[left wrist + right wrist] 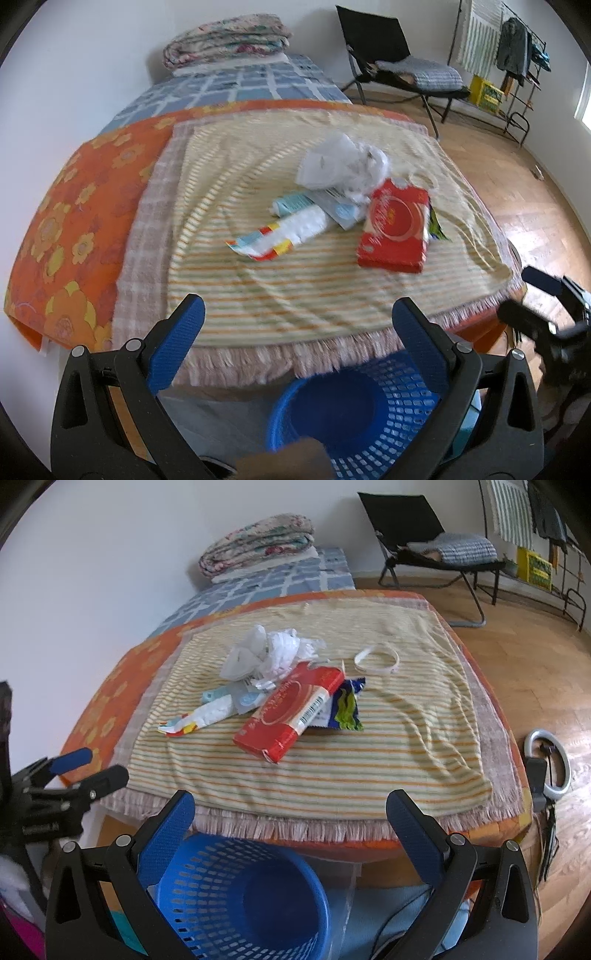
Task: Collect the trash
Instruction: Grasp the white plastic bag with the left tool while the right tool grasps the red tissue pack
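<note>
Trash lies piled on the striped towel (314,280) (369,768) on the bed: a red box (397,229) (291,709), crumpled white plastic (343,164) (269,653), a white wrapper with coloured squares (280,234) (201,716), a light blue tube (291,205) (221,694), a blue-green packet (347,705) and a white strap loop (376,661). A blue mesh basket (354,413) (243,897) stands on the floor below the bed's near edge. My left gripper (299,317) and right gripper (291,812) are both open and empty, above the basket, short of the pile.
A folded floral quilt (229,38) (258,542) lies at the bed's far end. A black folding chair (399,62) (436,539) and a clothes rack (517,66) stand on the wood floor at right. A ring light (550,764) lies by the bed.
</note>
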`<state>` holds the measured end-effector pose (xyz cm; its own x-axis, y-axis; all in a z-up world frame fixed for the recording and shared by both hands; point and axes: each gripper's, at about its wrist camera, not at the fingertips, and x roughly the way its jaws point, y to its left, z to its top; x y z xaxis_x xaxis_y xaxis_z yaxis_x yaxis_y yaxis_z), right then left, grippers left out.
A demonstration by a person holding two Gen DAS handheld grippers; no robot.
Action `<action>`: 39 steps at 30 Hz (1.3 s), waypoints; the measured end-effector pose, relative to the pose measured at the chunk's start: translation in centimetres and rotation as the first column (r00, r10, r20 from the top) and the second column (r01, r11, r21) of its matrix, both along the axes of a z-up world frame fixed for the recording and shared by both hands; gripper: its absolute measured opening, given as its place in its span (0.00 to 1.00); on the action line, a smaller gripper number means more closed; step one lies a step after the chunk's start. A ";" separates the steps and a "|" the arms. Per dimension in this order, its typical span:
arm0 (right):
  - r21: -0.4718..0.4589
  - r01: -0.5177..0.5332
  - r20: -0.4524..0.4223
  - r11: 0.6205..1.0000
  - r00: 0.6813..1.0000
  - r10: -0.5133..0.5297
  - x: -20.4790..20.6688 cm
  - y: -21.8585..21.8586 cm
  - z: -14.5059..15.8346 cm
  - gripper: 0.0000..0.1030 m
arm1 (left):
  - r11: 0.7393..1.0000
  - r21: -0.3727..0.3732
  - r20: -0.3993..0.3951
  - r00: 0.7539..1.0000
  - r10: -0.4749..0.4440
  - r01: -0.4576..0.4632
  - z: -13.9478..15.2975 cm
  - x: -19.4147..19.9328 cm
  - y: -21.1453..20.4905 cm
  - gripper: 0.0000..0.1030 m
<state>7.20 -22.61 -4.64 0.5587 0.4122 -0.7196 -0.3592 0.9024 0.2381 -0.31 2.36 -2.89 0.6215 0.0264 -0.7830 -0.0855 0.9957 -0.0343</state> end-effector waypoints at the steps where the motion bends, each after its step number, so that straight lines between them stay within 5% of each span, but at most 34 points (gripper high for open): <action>1: 0.002 -0.018 0.013 1.000 1.000 0.018 -0.1 0.2 0.1 1.00 | 1.000 0.003 0.003 1.000 0.005 -0.005 0.1 0.0 0.4 1.00; 6: 0.057 -0.090 -0.003 0.994 0.996 0.090 0.7 0.2 -0.3 1.00 | 0.999 -0.038 0.022 0.999 0.036 -0.035 1.3 0.6 2.7 1.00; 15: 0.123 -0.066 -0.132 0.990 0.988 0.083 5.1 -0.5 -1.5 0.99 | 0.991 -0.133 -0.026 0.999 0.019 -0.022 2.1 5.3 3.1 1.00; 21: 0.118 -0.094 -0.154 0.989 0.982 0.112 7.1 0.9 -2.3 0.86 | 0.988 -0.157 -0.023 1.000 -0.005 0.001 2.5 9.0 1.5 0.90; 29: 0.157 -0.101 -0.234 0.982 0.962 0.137 9.5 1.9 -4.2 0.56 | 0.968 -0.250 -0.050 0.998 -0.047 0.034 2.1 14.5 -1.3 0.76; 39: 0.232 -0.037 -0.319 0.972 0.941 0.112 11.2 1.2 -5.6 0.47 | 0.977 -0.210 -0.116 0.991 -0.068 0.043 -1.1 20.6 -5.6 0.69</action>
